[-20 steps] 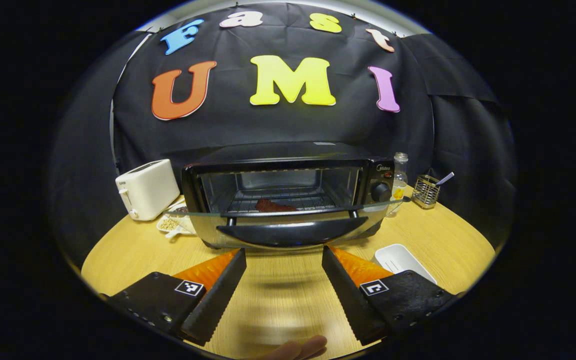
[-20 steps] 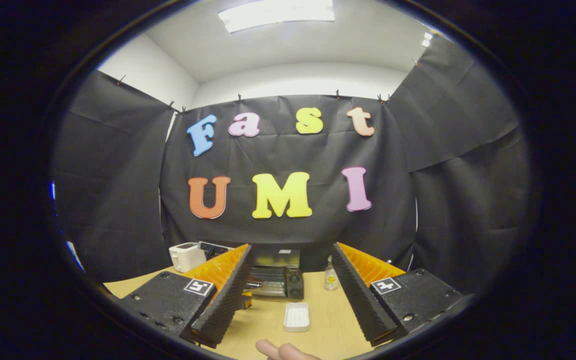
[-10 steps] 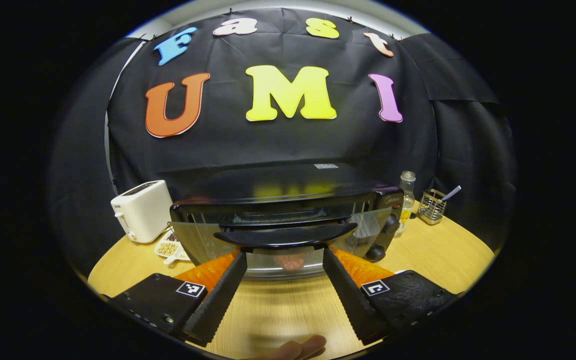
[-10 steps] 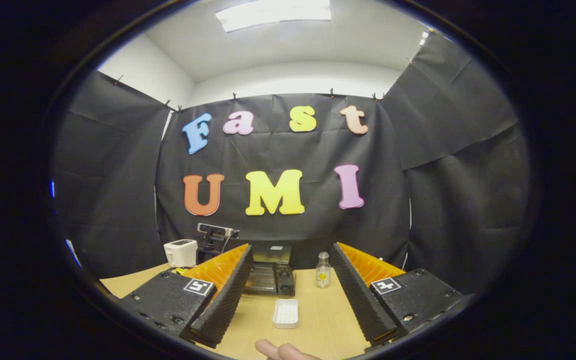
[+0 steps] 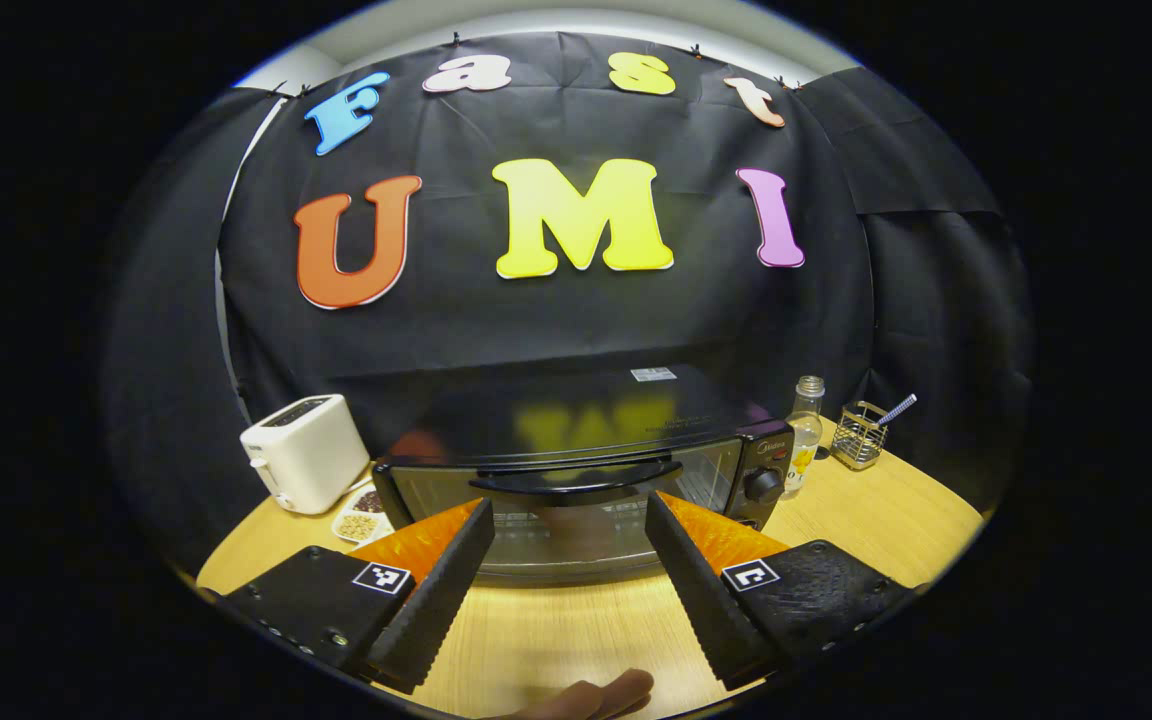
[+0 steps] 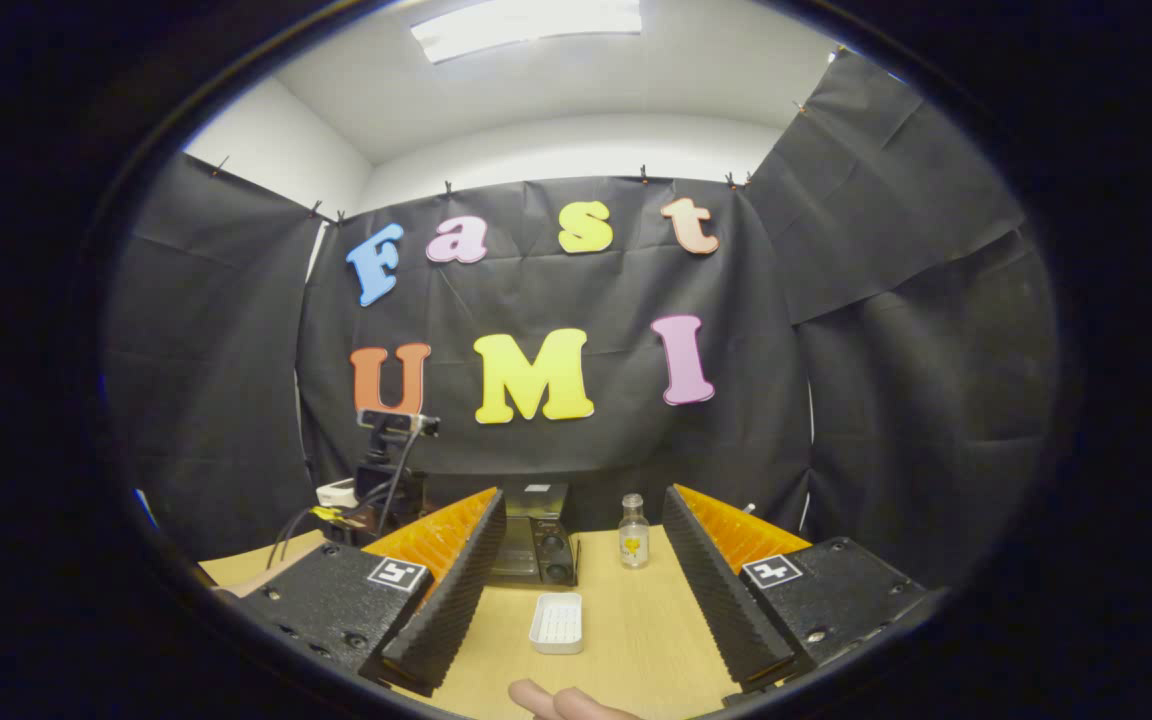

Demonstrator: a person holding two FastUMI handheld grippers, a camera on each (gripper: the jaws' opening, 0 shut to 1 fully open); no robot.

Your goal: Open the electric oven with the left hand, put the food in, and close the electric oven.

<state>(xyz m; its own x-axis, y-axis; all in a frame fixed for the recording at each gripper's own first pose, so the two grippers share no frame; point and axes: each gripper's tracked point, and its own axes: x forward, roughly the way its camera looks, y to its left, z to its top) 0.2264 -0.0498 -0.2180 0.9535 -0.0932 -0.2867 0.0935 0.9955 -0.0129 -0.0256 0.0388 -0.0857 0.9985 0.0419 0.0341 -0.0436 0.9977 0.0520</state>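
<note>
Looking along the left tool [image 5: 568,560], one electric oven [image 5: 576,500] sits just ahead at 12 o'clock on the tabletop [image 5: 556,630]. Its door looks shut, and its long black handle [image 5: 576,480] runs from 9 to 3 o'clock. One food piece [image 5: 571,530] shows dimly behind the glass. The left tool is nearer; the right tool [image 6: 576,590] hangs well back. Both tools have fingers wide apart, holding nothing. I count one oven, one food, two tools.

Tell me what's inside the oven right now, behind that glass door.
Through the oven's glass door the wire rack shows, with a blurred reddish-brown shape on it, probably the food. Reflections cover the glass, and the left gripper's fingers hide the door's lower corners.
</note>
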